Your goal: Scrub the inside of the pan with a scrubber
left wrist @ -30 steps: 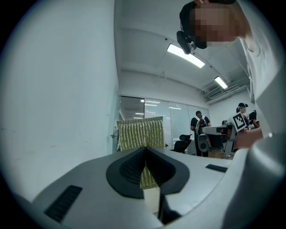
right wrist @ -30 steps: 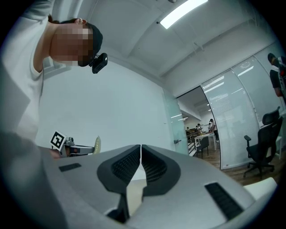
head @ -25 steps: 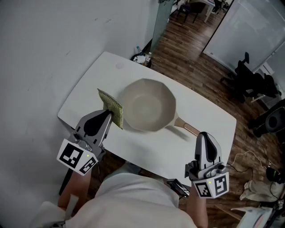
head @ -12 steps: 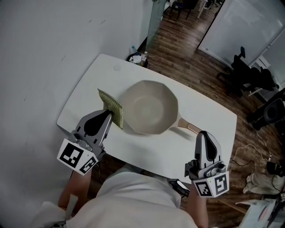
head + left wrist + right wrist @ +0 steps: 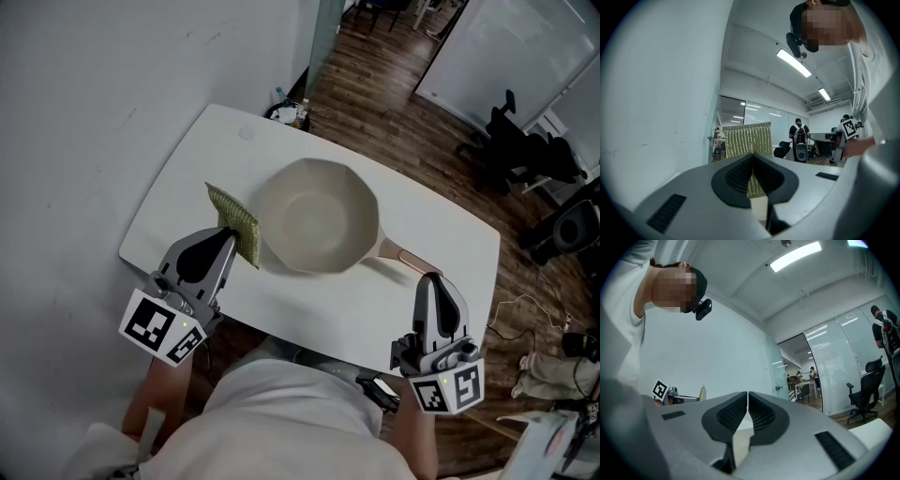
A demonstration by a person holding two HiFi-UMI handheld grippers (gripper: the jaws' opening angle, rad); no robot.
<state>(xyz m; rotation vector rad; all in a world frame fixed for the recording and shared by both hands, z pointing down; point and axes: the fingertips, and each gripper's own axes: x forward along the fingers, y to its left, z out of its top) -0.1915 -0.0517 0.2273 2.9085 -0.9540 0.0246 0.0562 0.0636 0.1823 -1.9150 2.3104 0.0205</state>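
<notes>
Here we are holding the green scrubber [image 5: 236, 225] in the left gripper [image 5: 228, 240]. The jaws of this gripper are pressing together on the near edge of the scrubber, so it is standing on its edge and sticking out beyond the jaw tips. In the left gripper view, the ribbed pad is rising straight out of the closed jaws. The scrubber is hanging just beside the left rim of the pan [image 5: 319, 217], over the white table [image 5: 187, 178]. We cannot tell whether it is touching the rim.

The pan is sitting upright near the middle of the table, with its cream inside facing up. Its handle [image 5: 405, 255] is pointing toward the right gripper [image 5: 429, 281]. We are keeping this gripper at the near edge of the table, close to the end of the handle but apart from it. Its jaws are lying together, and they are gripping nothing. Beyond the table, a wooden floor [image 5: 394, 103] is showing.
</notes>
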